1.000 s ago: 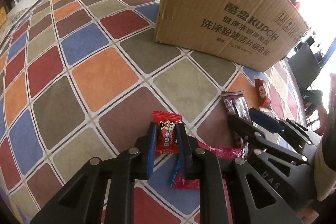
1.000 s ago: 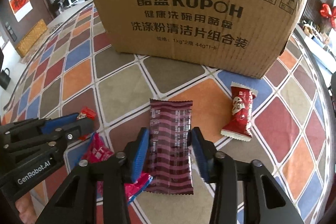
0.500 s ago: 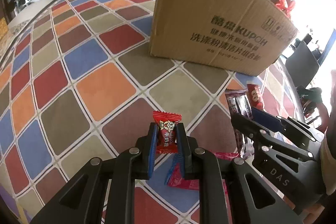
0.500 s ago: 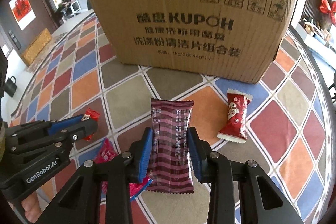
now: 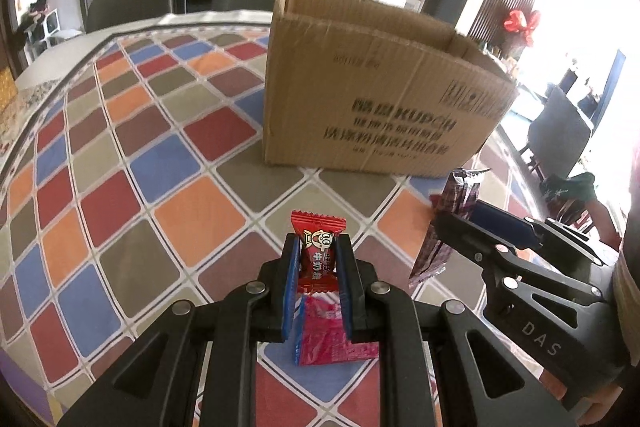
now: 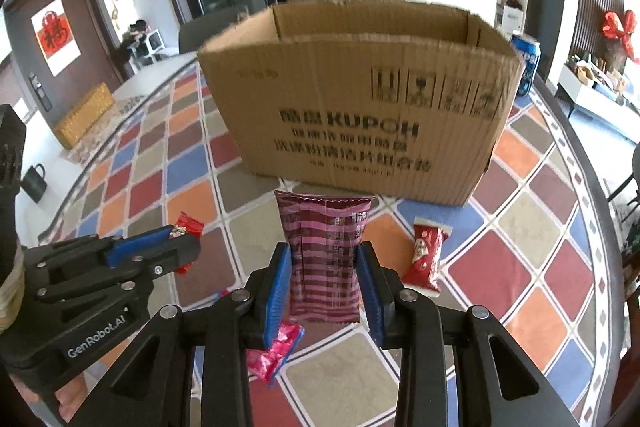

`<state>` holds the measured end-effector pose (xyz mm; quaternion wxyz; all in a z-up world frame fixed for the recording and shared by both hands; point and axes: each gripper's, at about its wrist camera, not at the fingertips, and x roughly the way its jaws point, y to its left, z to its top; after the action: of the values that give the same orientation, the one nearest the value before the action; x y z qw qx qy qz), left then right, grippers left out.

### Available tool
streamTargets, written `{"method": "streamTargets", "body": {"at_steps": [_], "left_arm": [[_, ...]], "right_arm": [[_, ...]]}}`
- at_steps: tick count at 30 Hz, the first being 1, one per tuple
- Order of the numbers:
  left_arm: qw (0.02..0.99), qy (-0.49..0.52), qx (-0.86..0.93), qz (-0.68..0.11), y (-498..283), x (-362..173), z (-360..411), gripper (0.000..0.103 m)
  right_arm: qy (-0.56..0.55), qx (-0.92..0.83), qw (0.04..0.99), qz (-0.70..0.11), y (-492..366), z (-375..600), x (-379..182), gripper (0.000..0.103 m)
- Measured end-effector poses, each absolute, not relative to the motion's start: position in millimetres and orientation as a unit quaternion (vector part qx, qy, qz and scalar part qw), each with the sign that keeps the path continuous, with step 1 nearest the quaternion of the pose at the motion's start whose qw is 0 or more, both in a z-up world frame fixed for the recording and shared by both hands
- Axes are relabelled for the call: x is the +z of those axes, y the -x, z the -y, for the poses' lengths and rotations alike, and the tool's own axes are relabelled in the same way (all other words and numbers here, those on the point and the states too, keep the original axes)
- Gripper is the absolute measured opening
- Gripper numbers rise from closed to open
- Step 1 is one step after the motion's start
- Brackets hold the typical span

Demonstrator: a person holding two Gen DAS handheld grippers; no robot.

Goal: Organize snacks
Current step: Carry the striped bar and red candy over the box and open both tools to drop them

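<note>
My left gripper (image 5: 317,247) is shut on a small red candy (image 5: 317,251) and holds it above the chequered tablecloth. My right gripper (image 6: 324,261) is shut on a maroon striped snack packet (image 6: 325,255), lifted off the cloth; the packet (image 5: 448,227) also shows at the right of the left wrist view. An open cardboard box (image 6: 360,107) stands ahead of both grippers, and its top opening shows. The left gripper and its candy (image 6: 186,227) appear at the left of the right wrist view.
A pink wrapper (image 6: 276,351) lies on the cloth beneath the grippers, and a red snack bar (image 6: 426,255) lies right of the packet. A blue can (image 6: 526,61) stands behind the box's right corner. The round table's edge (image 6: 576,131) curves on the right.
Both grippers have risen with their snacks, so the box looks lower and its open top has come into view. The right jaws closed a little tighter on the packet.
</note>
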<state>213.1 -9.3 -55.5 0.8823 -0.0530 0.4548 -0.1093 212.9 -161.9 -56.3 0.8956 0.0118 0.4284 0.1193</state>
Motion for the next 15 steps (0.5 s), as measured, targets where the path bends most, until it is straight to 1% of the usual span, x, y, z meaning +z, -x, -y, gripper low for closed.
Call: {"method": "streamTargets", "body": {"at_steps": [8, 15], "left_arm": [[0.902, 0.044, -0.115, -0.414, -212.7, -21.1, 14.0, 0.019], [0.914, 0.042, -0.123, -0.385, -215.8, 2.6, 19.5, 0.019]], "right_arm": [[-0.015, 0.123, 0.910, -0.395, -204.4, 167.4, -25.9, 0.035], [-0.021, 0.122, 0.918, -0.376, -206.6, 172.0, -10.5, 0.035]]}}
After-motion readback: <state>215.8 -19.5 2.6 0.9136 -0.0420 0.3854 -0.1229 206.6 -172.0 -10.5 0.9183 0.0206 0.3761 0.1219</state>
